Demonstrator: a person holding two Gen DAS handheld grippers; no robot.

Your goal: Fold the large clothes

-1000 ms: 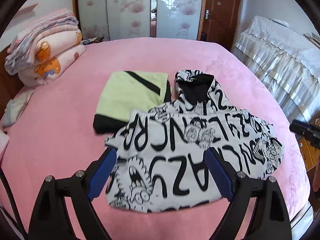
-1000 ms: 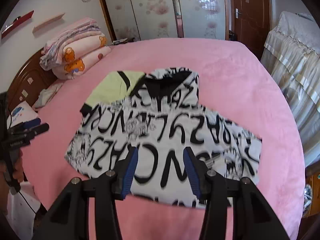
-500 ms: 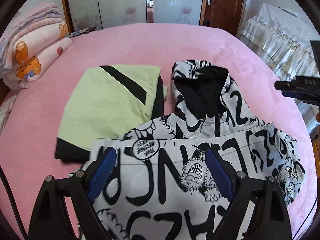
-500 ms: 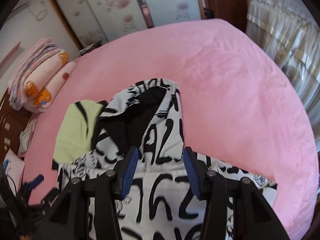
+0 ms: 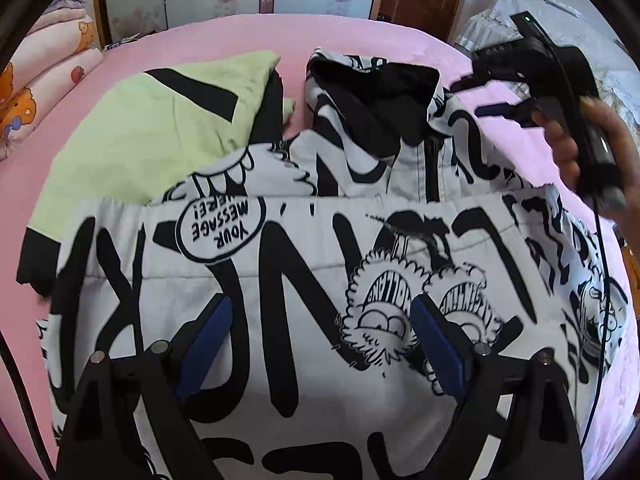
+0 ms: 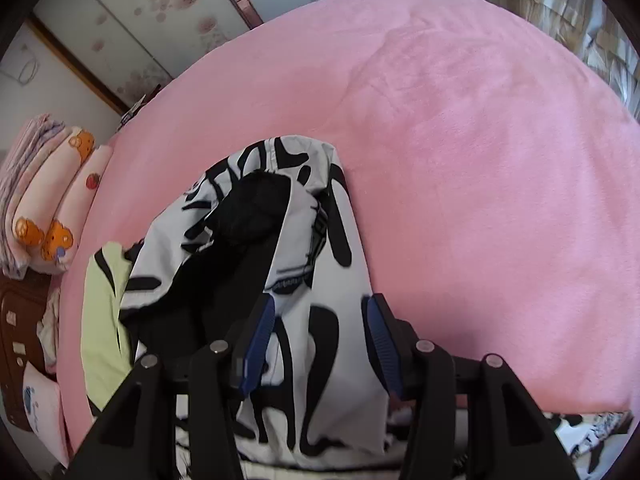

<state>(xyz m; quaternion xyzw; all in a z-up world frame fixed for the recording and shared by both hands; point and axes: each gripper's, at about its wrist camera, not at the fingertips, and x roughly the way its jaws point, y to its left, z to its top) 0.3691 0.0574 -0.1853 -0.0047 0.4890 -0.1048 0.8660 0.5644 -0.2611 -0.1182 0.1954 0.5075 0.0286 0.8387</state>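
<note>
A white hoodie with black cartoon lettering lies on the pink bed, its lower half doubled up over the chest. Its black-lined hood points away. My left gripper hovers low over the doubled part, jaws wide open, nothing between them. In the right wrist view the hood fills the middle. My right gripper hangs over the hood's base, jaws half apart and open, with cloth under them. The left wrist view also shows the right gripper, held by a hand.
A folded pale green garment with black trim lies left of the hoodie, partly under it, and shows as the green garment in the right wrist view. Stacked quilts sit far left. A lace-covered bed stands right.
Both grippers have sunk closer to the hoodie. The left moved forward over the doubled hem. The right swung across toward the hood and rolled; its jaws kept the same gap.
</note>
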